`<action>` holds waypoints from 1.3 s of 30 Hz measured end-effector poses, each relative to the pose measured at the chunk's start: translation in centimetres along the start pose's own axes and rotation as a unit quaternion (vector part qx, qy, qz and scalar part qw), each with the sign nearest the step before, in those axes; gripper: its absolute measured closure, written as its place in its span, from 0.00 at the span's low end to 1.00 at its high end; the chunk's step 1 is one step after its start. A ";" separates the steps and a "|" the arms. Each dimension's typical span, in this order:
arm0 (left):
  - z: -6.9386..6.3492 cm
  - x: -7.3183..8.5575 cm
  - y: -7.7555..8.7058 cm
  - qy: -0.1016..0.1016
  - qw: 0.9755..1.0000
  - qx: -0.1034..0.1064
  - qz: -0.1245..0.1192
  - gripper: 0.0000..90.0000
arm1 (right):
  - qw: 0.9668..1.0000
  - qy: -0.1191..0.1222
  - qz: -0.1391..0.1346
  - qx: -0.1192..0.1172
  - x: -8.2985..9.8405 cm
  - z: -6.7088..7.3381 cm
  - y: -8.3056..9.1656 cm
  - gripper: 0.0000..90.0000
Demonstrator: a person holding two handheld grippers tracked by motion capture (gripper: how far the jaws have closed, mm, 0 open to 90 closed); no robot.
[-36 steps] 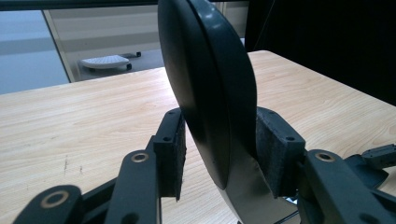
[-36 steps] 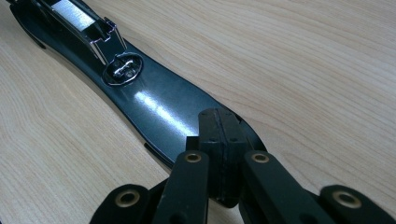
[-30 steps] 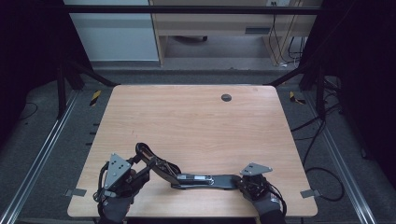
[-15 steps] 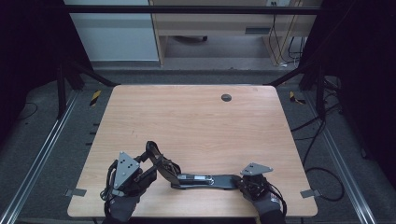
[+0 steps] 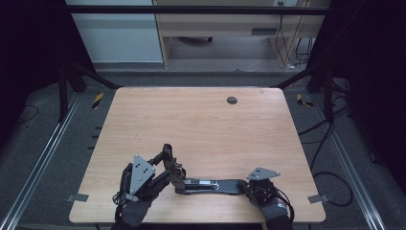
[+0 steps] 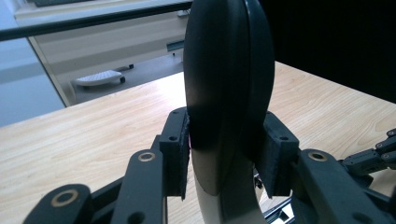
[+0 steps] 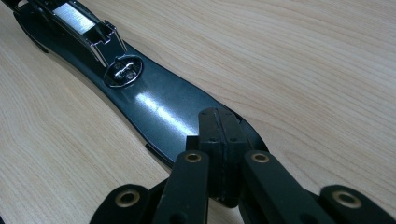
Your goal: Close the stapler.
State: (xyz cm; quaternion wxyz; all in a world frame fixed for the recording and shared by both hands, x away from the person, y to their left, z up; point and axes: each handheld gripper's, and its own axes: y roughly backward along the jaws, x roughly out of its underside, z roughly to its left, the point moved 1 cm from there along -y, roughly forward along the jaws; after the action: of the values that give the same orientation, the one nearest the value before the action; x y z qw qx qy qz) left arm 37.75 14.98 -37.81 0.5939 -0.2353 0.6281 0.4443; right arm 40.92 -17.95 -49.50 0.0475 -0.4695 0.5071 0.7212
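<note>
Both grippers low at the bottom edge, each with jaws closed.

In the high view the left gripper (image 5: 165, 167) sits at lower left, angled up and to the right, its grey plate tilted, with a gloved hand (image 5: 134, 211) behind it at the frame's bottom. Its jaws have just been closing, and in the left gripper view the pads (image 6: 180, 149) press both sides of a black arm (image 6: 226, 88). The right gripper (image 5: 244, 186) sits at lower right, pointing left, plate on top; in the right gripper view its pads meet (image 7: 219, 140), pressing down on a black base (image 7: 154, 107).
</note>
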 end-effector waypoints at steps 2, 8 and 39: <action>-0.2 -0.1 -0.1 -0.003 1.000 -0.001 0.000 0.66 | 1.000 0.000 0.000 0.000 0.0 0.0 0.0 1.00; -0.7 -0.4 -0.5 -0.024 1.000 -0.006 -0.001 0.66 | 1.000 0.000 0.000 0.000 0.0 0.0 0.0 1.00; -3.9 -1.1 -2.3 -0.086 0.996 -0.020 0.010 0.66 | 1.000 -0.003 -0.004 -0.003 0.1 -0.1 0.0 1.00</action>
State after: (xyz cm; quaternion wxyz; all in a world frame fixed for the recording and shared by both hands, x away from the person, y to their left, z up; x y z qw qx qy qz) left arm 37.70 10.31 -37.80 0.6361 -0.2017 0.5681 0.4816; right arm 40.99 -18.06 -49.56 0.0500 -0.4695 0.5029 0.7239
